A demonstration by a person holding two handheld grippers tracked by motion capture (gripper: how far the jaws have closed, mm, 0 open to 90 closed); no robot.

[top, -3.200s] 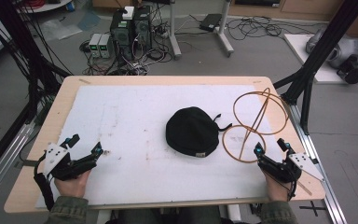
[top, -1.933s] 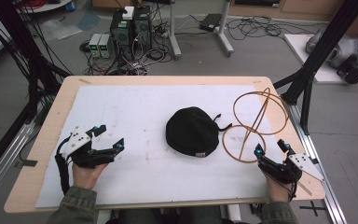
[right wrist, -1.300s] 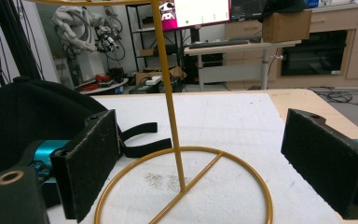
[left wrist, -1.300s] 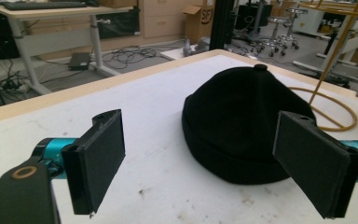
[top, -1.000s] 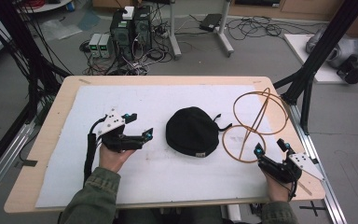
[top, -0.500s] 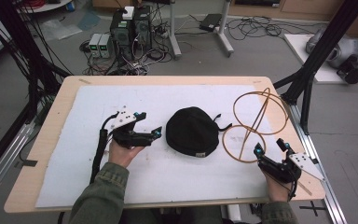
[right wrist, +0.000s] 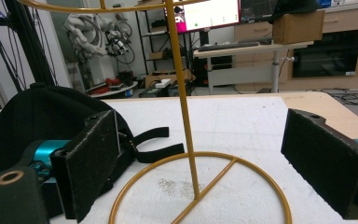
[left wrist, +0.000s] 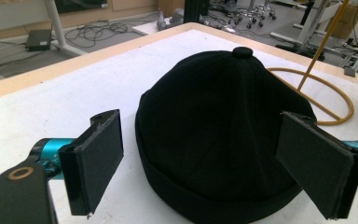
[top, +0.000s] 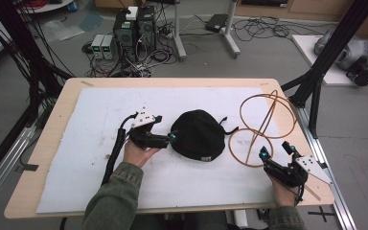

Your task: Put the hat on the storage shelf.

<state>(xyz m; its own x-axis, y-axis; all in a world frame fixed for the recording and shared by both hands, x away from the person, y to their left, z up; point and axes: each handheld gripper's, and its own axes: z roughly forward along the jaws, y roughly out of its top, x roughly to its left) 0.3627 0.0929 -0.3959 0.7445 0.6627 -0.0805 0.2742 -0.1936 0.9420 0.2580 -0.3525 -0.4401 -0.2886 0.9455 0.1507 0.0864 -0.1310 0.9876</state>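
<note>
Left jaws: the left gripper (left wrist: 200, 172) had its two black pads spread wide, grasping nothing; the black cap (left wrist: 223, 140) sat between and just beyond them, its brim close to the pads, and whether either pad touched it could not be told.
Left gripper position: in the high view the left gripper (top: 168, 139) lay at the cap's (top: 197, 135) left edge, held by a hand whose green sleeve (top: 115, 201) came in from the bottom.
Right jaws: the right gripper (right wrist: 214, 158) was likewise released, pads far apart, with the upright rod of the gold wire stand (right wrist: 186, 116) rising in the gap between them, clear of both.
Right gripper position: the right gripper (top: 275, 151) rested near the table's right front corner, just beside the stand's (top: 267, 115) lower ring.
Cap: it lay crown up, button on top, near the middle of the white mat (top: 96, 115), its strap ends trailing toward the stand.
Stand: it stood upright at the right of the cap, base ring flat on the mat, upper ring above it.
Table: a wooden table (top: 62, 100) bore the mat.
</note>
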